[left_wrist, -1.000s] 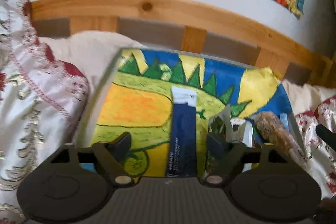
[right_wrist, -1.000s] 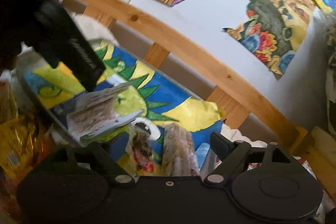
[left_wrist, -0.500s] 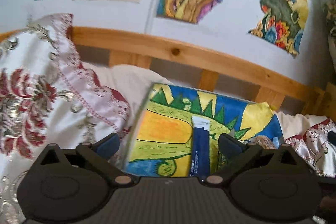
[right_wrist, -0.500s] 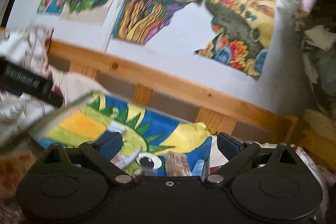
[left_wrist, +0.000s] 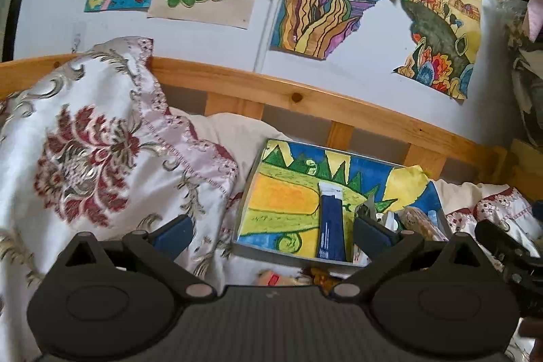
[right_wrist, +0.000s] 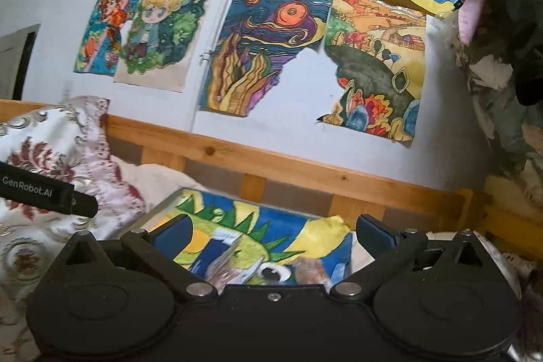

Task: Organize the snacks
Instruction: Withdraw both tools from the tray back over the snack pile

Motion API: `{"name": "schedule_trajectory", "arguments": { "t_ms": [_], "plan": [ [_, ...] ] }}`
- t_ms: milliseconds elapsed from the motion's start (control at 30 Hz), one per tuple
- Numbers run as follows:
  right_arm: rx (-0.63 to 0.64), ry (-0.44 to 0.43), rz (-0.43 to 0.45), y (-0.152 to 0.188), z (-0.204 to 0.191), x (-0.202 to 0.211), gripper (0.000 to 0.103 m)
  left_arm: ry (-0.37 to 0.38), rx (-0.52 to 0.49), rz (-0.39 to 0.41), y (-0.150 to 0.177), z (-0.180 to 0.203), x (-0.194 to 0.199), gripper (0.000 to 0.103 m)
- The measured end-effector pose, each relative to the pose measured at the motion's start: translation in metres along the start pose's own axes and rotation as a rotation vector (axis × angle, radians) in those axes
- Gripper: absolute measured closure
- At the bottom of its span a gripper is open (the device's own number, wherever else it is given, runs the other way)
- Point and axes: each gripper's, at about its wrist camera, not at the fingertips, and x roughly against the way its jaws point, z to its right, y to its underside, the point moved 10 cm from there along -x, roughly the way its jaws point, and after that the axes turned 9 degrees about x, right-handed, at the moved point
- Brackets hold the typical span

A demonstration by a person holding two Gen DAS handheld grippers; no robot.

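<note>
Standing apart and empty, the fingers (left_wrist: 173, 234) of the left gripper (left_wrist: 271, 236) framed a painted tray (left_wrist: 244, 216) at lower centre, with a dark blue snack bar (left_wrist: 331, 226) lying inside; the right gripper (right_wrist: 275, 236) was spread wide too, over that tray (right_wrist: 159, 209), beside a floral pillow (left_wrist: 101, 151)

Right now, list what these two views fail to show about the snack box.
- Left wrist view: the box's right side, hidden by the left gripper's finger; the print on the blue packet is too small.
- Right wrist view: the box's front, cut off by the right gripper; a blurred silvery wrapper.
</note>
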Motion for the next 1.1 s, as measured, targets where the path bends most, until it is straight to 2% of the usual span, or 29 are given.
{"name": "schedule_trajectory", "arguments": {
  "t_ms": [400, 800, 1100],
  "plan": [
    [-0.020, -0.068, -0.081, 0.025, -0.024, 0.049, 0.001, -0.039, 0.008, -0.050, 0.034, -0.029, 0.037, 0.001],
    [-0.054, -0.178, -0.232, 0.056, -0.052, 0.067, 0.001, -0.076, -0.030, -0.149, 0.070, -0.047, 0.046, 0.001],
    [-0.073, -0.233, -0.327, 0.074, -0.066, 0.065, 0.001, -0.102, -0.046, -0.212, 0.089, -0.053, 0.045, 0.001]
  ]
}}
